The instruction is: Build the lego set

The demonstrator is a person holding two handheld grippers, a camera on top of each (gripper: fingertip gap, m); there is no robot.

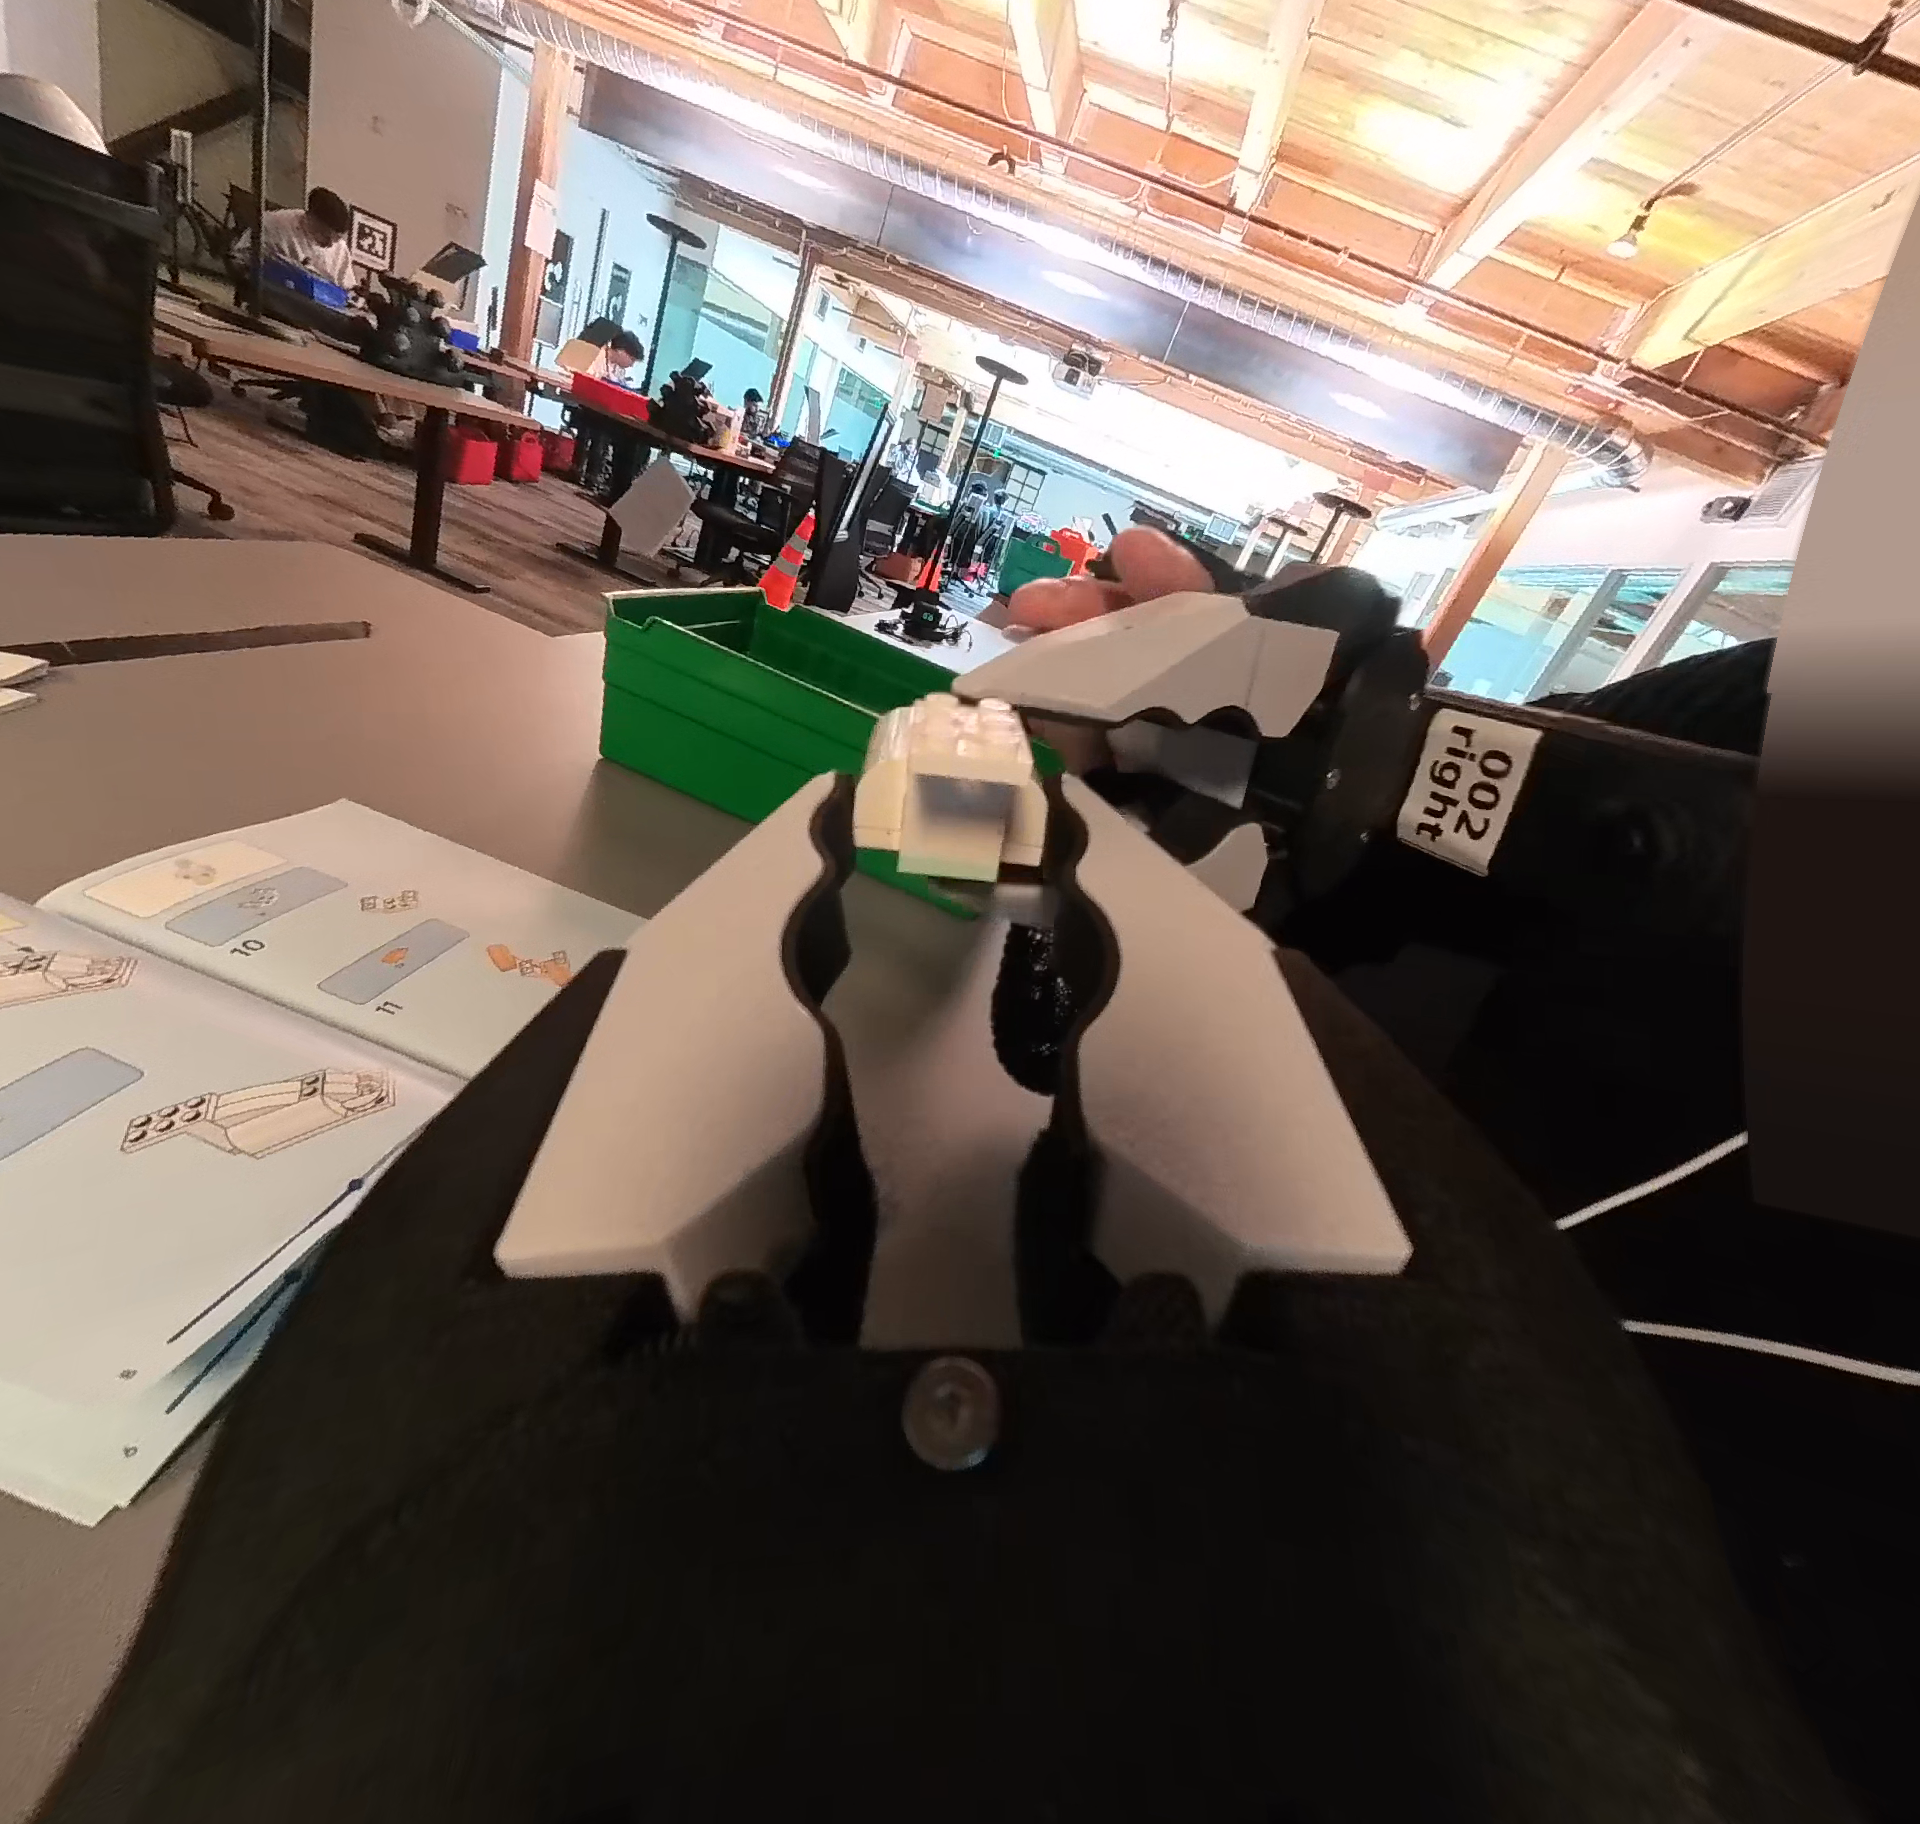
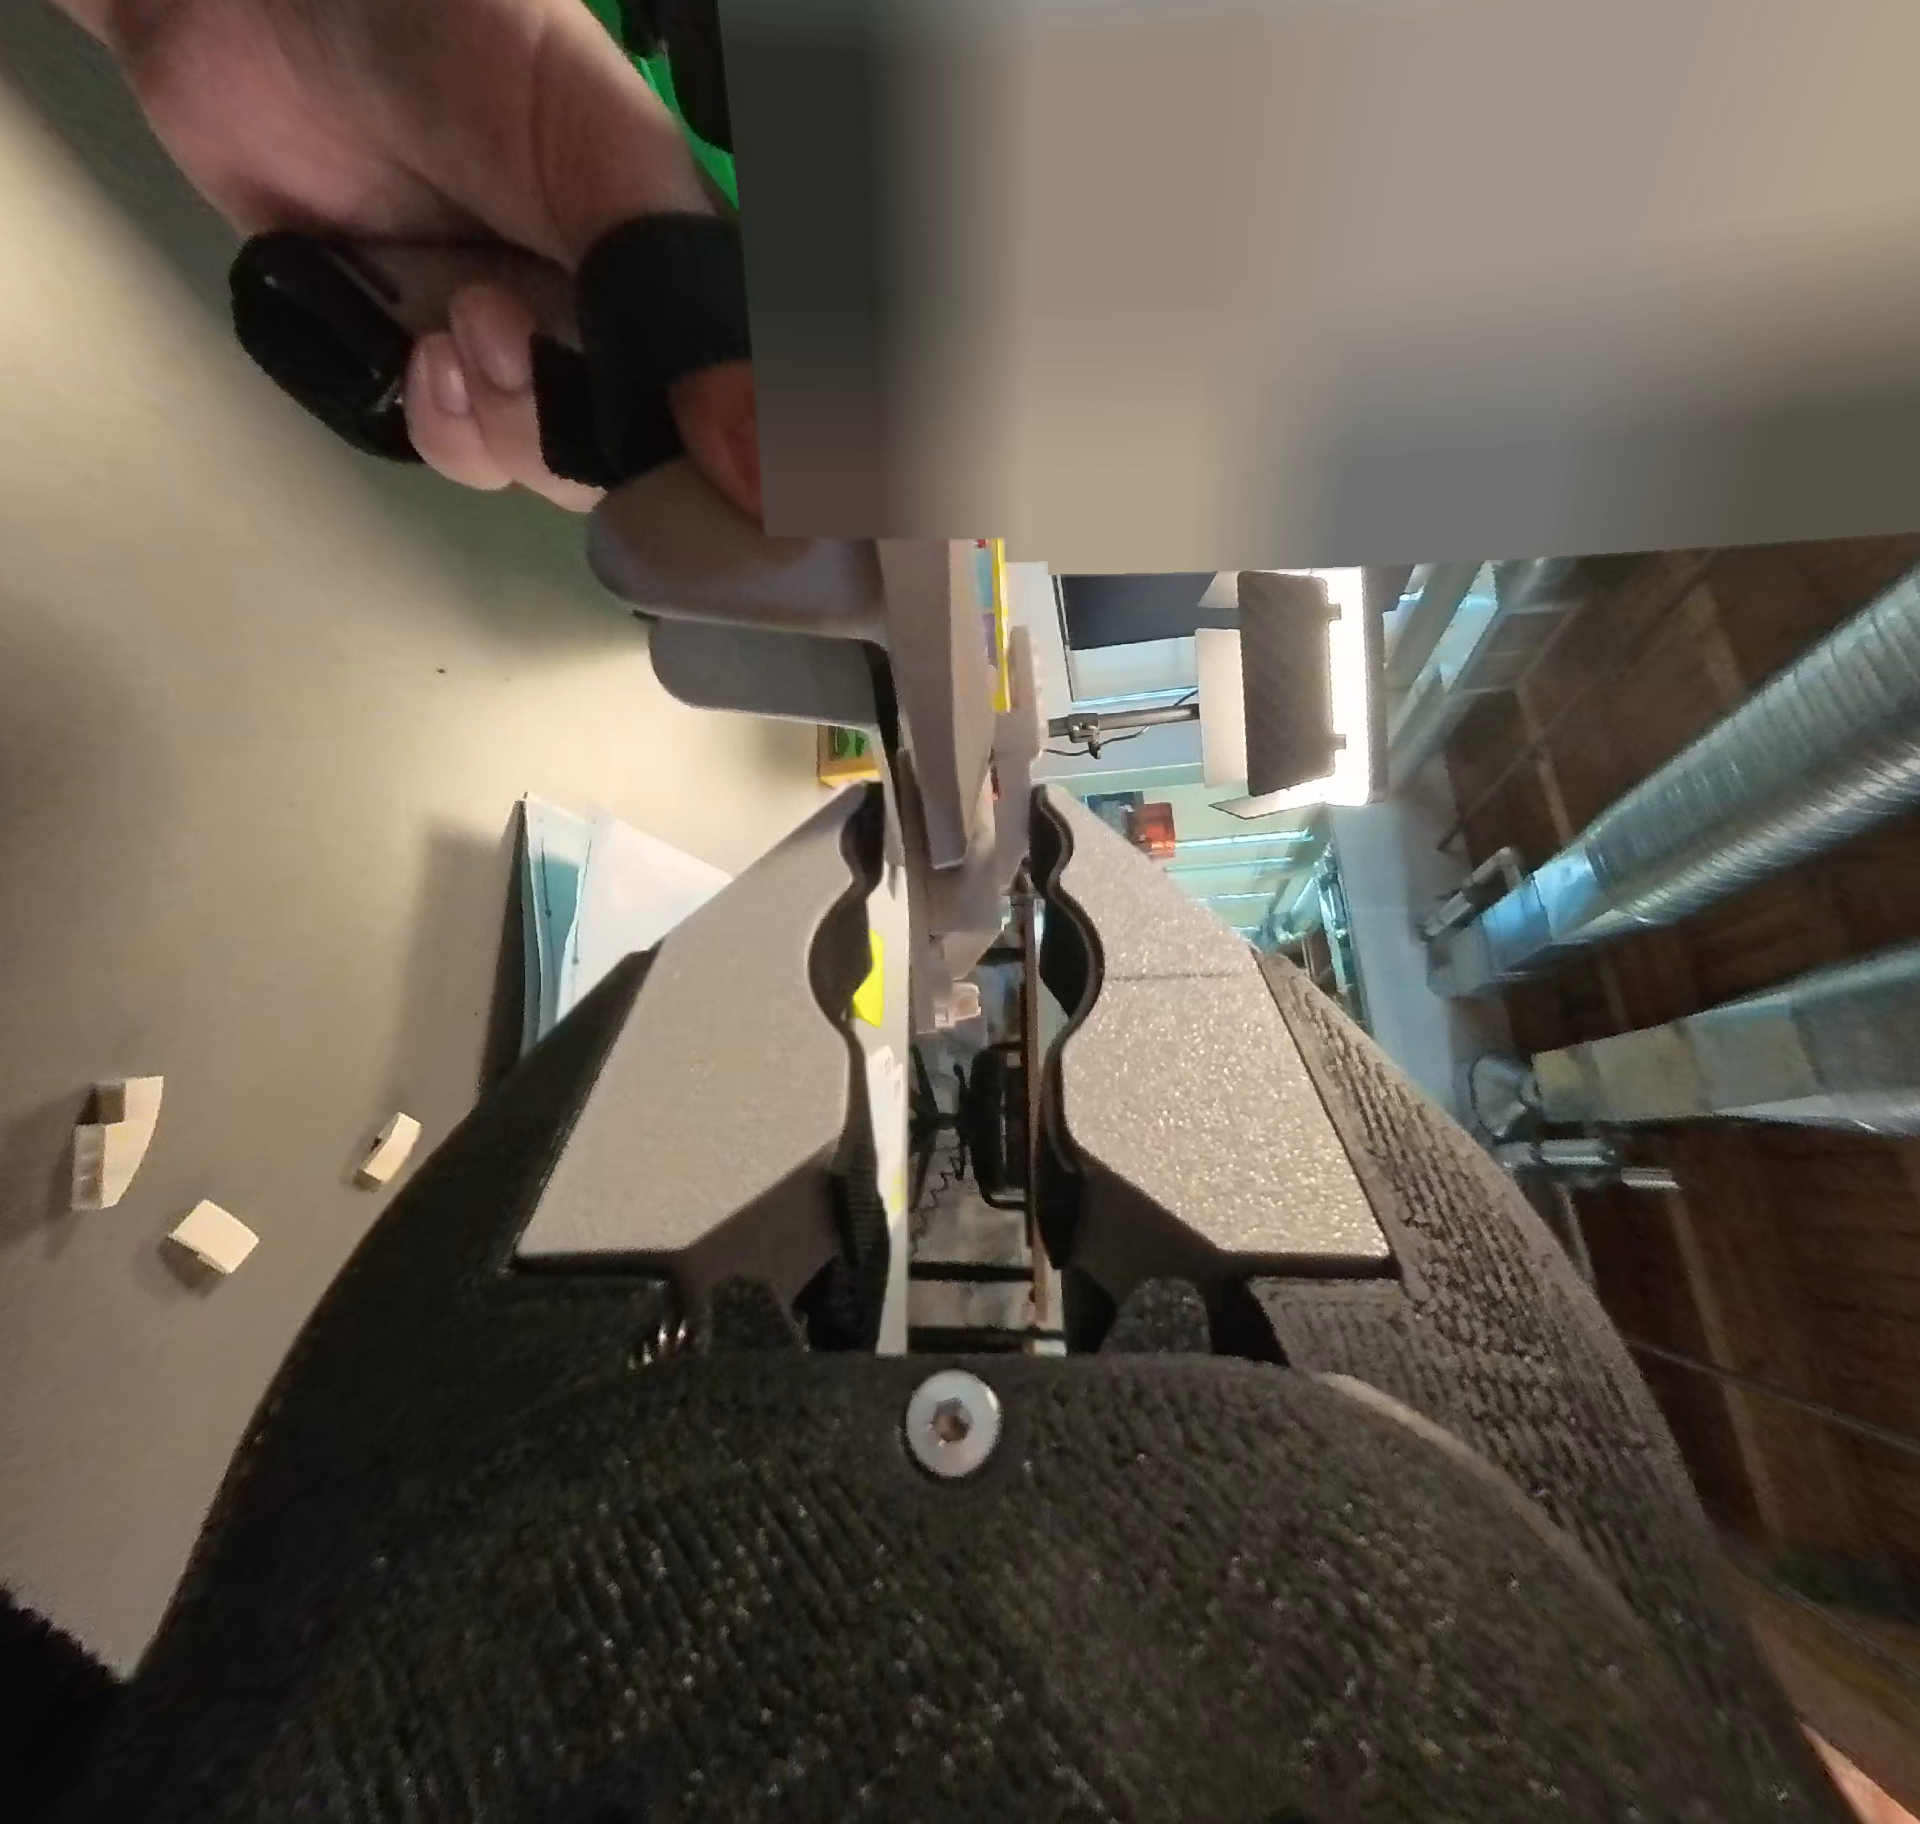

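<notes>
A white lego assembly [image 1: 961, 740] with studs on top is held above the table between the tips of my left gripper [image 1: 940, 824], which is shut on it. My right gripper [image 1: 1023, 787] reaches in sideways from the right. Its upper finger [image 1: 1101, 662] lies on the assembly's top and its lower finger sits underneath. In the right wrist view the assembly [image 2: 961, 839] fills the gap between the tips of my right gripper [image 2: 956, 808], which looks shut on it. The left gripper's finger [image 2: 748, 621] shows just beyond, with a hand [image 2: 395, 112] holding it.
An open instruction booklet [image 1: 208, 1047] lies on the grey table at the left, also seen in the right wrist view [image 2: 592, 901]. A green bin [image 1: 727, 704] stands behind the grippers. Three loose white bricks [image 2: 213, 1244] lie on the table. White cables [image 1: 1714, 1348] run at the right.
</notes>
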